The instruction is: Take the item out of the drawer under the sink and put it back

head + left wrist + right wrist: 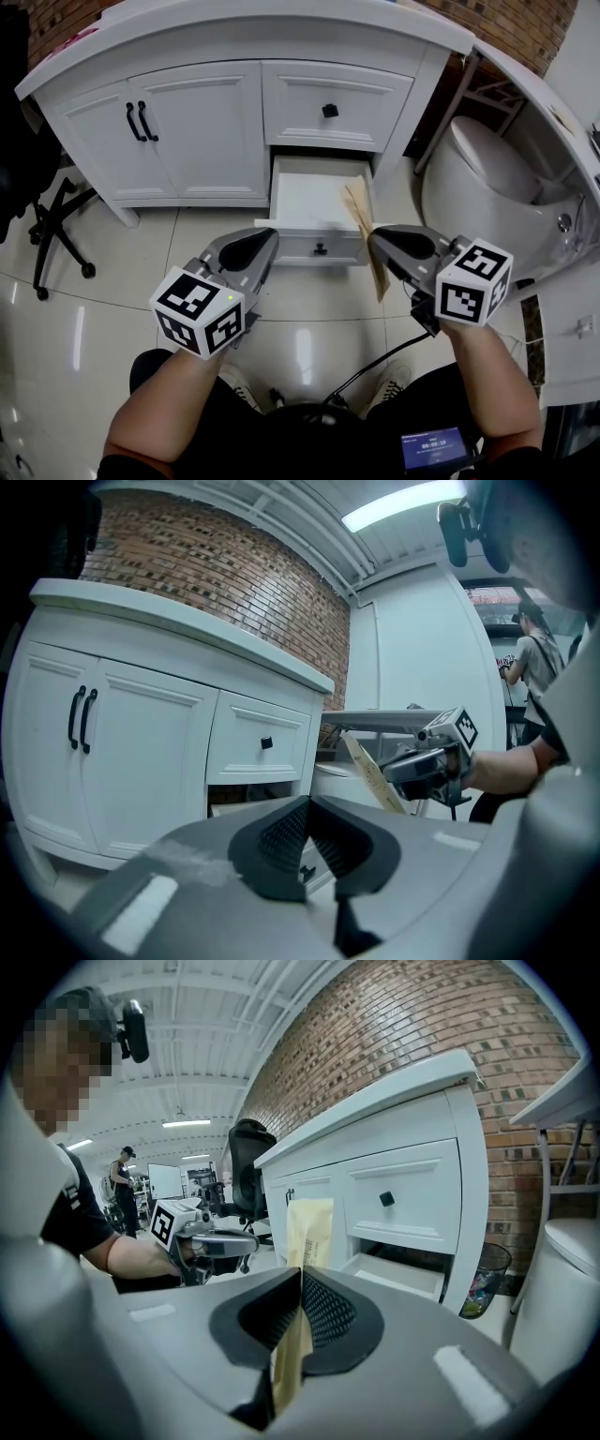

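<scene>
White vanity (187, 131), brick wall (506, 23), glossy tiled floor (84, 319), toilet (478, 164)

A white toilet (483, 159) stands on the glossy tiled floor (84, 319) near its right edge. By the floor's left edge is a black office chair (41, 234) on castors. A red brick wall (511, 23) runs along the back. Two white cupboard doors (187, 141) carry black bar handles (141, 122) side by side. Right of them, a closed upper drawer (300, 98) has a small black knob (330, 110). A mesh waste bin (487, 1288) holding coloured rubbish sits against the wall, just beside the toilet. A small lit screen (433, 448) shows at the bottom.
</scene>
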{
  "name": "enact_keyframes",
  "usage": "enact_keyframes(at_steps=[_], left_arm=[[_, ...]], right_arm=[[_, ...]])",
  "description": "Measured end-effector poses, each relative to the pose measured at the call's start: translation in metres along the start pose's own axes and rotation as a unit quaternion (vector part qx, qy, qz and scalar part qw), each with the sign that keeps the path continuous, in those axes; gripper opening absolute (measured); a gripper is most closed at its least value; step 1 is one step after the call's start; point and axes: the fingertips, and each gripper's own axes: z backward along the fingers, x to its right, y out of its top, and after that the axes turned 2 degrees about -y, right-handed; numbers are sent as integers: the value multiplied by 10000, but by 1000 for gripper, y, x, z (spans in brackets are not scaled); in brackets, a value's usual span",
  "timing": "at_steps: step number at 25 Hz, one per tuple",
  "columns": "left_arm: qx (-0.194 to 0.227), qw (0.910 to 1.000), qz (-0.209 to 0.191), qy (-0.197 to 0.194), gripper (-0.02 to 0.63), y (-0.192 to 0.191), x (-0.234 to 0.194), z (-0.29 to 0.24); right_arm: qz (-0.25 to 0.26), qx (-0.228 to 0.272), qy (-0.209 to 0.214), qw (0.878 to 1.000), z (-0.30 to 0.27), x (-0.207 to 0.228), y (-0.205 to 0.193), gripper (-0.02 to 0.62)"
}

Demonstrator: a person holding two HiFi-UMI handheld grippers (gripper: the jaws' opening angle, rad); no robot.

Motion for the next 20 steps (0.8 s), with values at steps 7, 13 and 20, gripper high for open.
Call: enact_keyframes(at_steps=[7,13,20], left_arm=[[-33,9999,10,-101,6,-1,5,-4],[-38,9999,23,-140,6,-2,5,-5],[-44,9998,61,-179,6,-2,4,-8]], right_arm=[[298,-14,-288,9991,-2,17,17,13],[489,49,-388,9980,-17,38,43,13],[1005,-97,-477,9937,-54,60,70,12]])
